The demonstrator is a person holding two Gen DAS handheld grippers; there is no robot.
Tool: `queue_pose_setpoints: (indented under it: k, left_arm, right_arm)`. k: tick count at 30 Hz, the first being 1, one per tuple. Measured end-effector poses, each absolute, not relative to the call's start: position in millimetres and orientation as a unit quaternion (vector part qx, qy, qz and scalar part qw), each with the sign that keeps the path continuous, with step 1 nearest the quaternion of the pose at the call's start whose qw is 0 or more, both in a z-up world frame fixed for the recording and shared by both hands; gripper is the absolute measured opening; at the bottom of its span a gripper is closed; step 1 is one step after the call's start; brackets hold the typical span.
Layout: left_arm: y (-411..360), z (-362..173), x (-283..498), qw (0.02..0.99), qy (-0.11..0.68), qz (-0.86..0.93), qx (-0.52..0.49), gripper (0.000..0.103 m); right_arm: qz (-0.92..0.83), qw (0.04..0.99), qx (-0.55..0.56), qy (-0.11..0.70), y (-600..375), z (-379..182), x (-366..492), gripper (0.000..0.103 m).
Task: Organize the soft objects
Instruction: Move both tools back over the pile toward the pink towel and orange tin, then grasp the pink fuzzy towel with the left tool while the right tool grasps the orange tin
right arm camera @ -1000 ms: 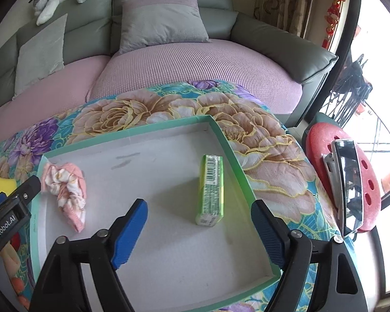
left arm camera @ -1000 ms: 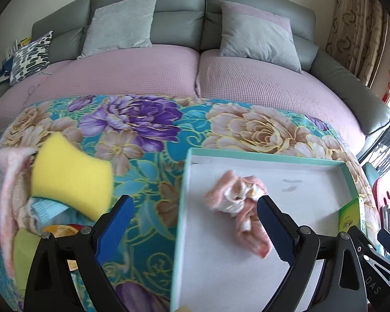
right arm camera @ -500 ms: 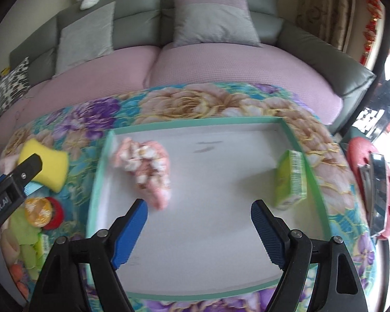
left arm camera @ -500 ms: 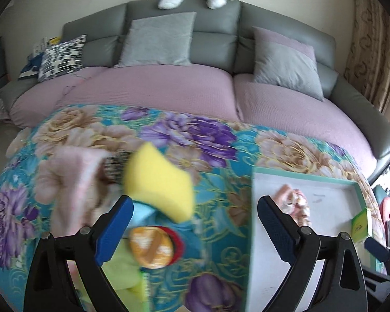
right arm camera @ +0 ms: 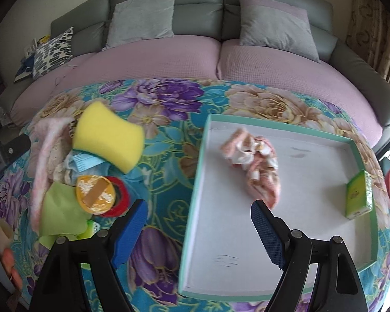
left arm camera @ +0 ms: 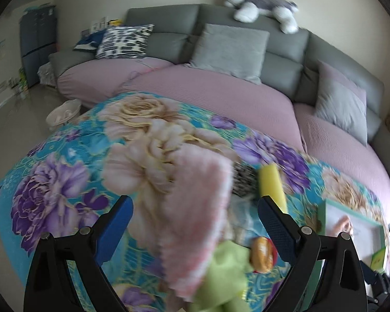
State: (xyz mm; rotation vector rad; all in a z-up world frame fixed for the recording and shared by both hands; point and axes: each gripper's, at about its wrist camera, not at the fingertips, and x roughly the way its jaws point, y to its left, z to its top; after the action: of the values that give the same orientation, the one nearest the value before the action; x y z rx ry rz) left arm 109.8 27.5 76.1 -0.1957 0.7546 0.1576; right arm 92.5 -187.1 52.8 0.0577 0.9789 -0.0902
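Observation:
A fluffy pink towel (left arm camera: pixel 195 223) lies in the pile on the floral cloth, right under my open left gripper (left arm camera: pixel 195 223), whose jaws hold nothing. A yellow sponge (right arm camera: pixel 109 140) rests on top of that pile, beside a green cloth (right arm camera: pixel 59 215) and the pink towel (right arm camera: pixel 44 156). My right gripper (right arm camera: pixel 197 226) stands open above the left wall of the teal-rimmed tray (right arm camera: pixel 197 171), holding nothing. Inside the tray lie a crumpled pink-and-white cloth (right arm camera: pixel 254 161) and a green box (right arm camera: pixel 358 195). In the left wrist view the sponge (left arm camera: pixel 270 184) and tray (left arm camera: pixel 322 215) sit at the right.
An orange-lidded round jar (right arm camera: pixel 96 195) and a red tape ring (right arm camera: pixel 119 200) sit in the pile. The floral-covered table (left arm camera: pixel 65 182) has bare cloth on its left. Behind it runs a purple-cushioned grey sofa (right arm camera: pixel 156 59) with pillows and a plush dog (left arm camera: pixel 260 2).
Both views have swept left: the left gripper went from above the tray to above the pink towel, and the right from over the green box to the tray's left wall. Both stayed open.

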Motion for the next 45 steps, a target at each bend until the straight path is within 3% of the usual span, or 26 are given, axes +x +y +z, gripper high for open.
queue_pose_setpoints:
  k: [11,33,45]
  left_arm:
    - [78.9,69.5,106.7,0.913,0.372,0.12,-0.113,0.097]
    - [59.0,39.9,122.1,0.888,0.44,0.04,-0.129,0.097]
    - [60.6,28.6,127.7,0.878,0.458,0.036,-0.137,0.096]
  right_arm:
    - [0.017,0.883,0.094,0.46,-161.9,42.6,103.8,0.084]
    - [0.098,0.882,0.102,0.449,-131.0,27.2,112.8,0.083]
    - [0.129,0.865,0.143,0.464,-131.1,9.3,120.3,0.064]
